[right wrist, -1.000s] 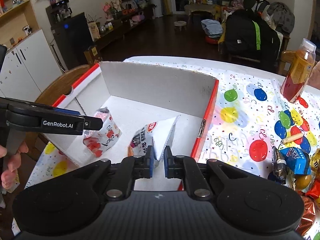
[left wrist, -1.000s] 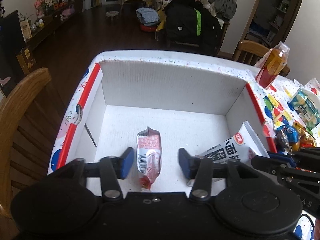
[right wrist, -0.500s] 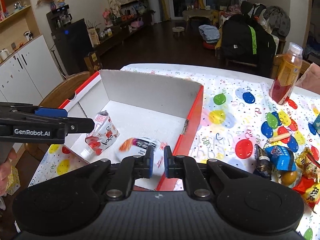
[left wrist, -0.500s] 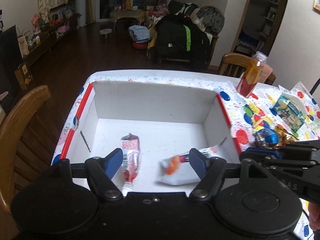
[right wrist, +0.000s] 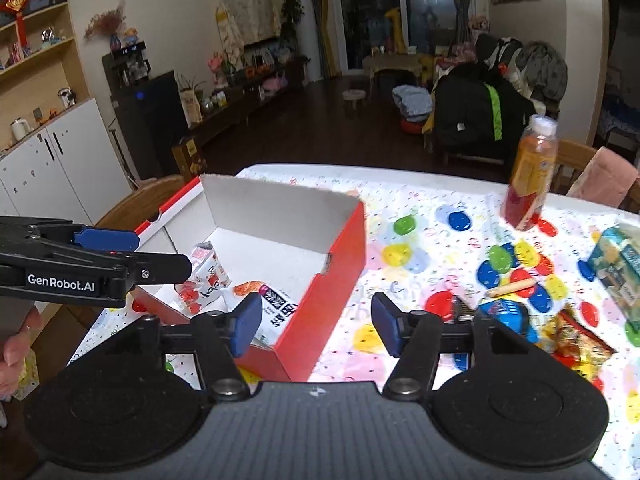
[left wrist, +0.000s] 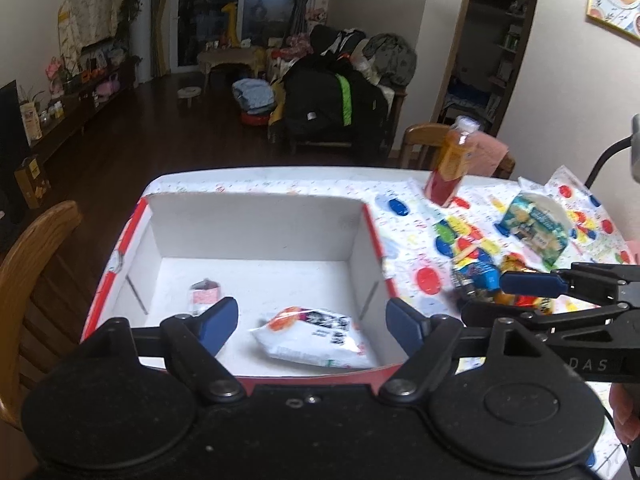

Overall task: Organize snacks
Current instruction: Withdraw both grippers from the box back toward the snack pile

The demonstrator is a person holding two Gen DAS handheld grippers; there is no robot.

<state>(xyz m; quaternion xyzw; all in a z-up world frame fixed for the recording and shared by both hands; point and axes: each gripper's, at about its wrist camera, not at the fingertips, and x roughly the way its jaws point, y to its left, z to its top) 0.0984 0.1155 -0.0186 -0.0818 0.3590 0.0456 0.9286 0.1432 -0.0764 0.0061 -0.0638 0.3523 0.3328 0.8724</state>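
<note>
Left wrist: our left gripper (left wrist: 312,322) jaws spread, empty, above the box (left wrist: 256,220); white noodle packet (left wrist: 314,336) and small red-white packet (left wrist: 205,294) lie inside.
Right wrist: our right gripper (right wrist: 316,318) jaws spread, empty, over the box's red wall; loose snacks (right wrist: 560,328) on the tablecloth (right wrist: 420,220), bottle (right wrist: 530,174) upright.

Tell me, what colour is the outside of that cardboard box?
Red outside, white inside; the box shows it best in the right wrist view.
</note>
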